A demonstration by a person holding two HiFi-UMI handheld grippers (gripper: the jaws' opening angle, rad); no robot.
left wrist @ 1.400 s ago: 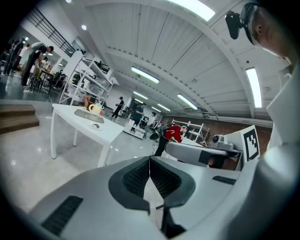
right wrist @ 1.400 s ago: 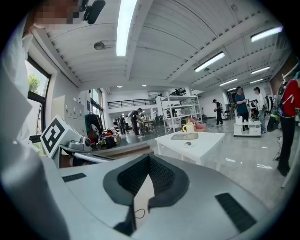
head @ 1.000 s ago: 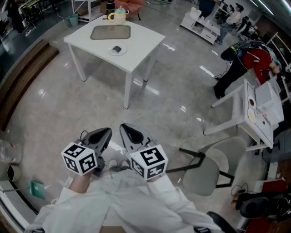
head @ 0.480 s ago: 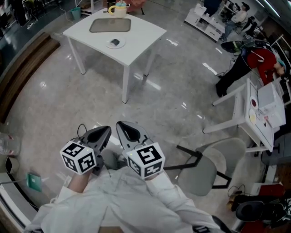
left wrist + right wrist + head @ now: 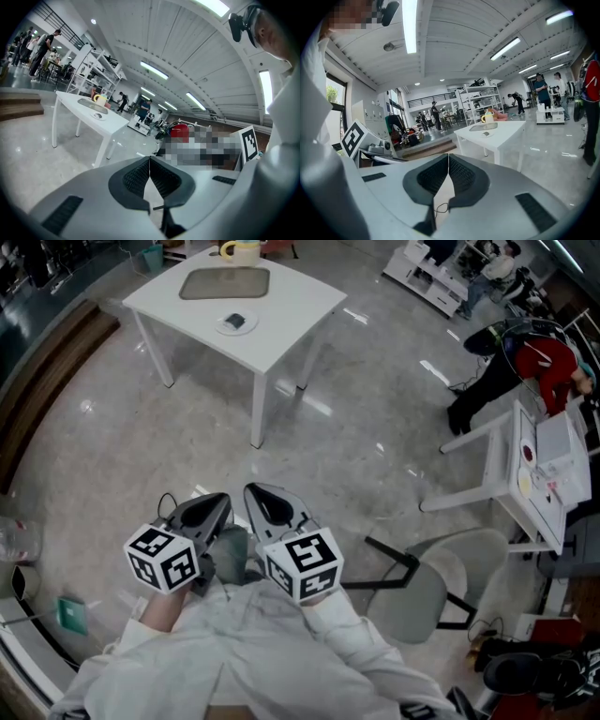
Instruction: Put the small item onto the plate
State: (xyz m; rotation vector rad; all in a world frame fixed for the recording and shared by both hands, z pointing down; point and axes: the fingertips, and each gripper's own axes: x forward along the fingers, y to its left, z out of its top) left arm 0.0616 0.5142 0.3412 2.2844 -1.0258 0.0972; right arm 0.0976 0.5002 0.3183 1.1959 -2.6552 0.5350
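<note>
A small dark item (image 5: 237, 321) lies on a white plate (image 5: 225, 329) on the white table (image 5: 291, 306), far ahead of me across the floor. The same plate (image 5: 486, 134) and table (image 5: 501, 131) show small in the right gripper view, and the plate (image 5: 98, 116) shows on the table (image 5: 89, 115) in the left gripper view. Both grippers are held close to my body, far from the table. My left gripper (image 5: 214, 508) is shut with nothing in it. My right gripper (image 5: 265, 502) is shut and empty too.
A grey tray (image 5: 225, 282) and a yellow cup (image 5: 239, 251) stand on the table's far side. A grey chair (image 5: 431, 582) stands at my right. A second white table (image 5: 525, 465) stands farther right, with a person in red (image 5: 525, 362) bending beside it.
The view has advanced slightly toward the table, which now sits higher in the head view. Both grippers stay shut in front of my body.
</note>
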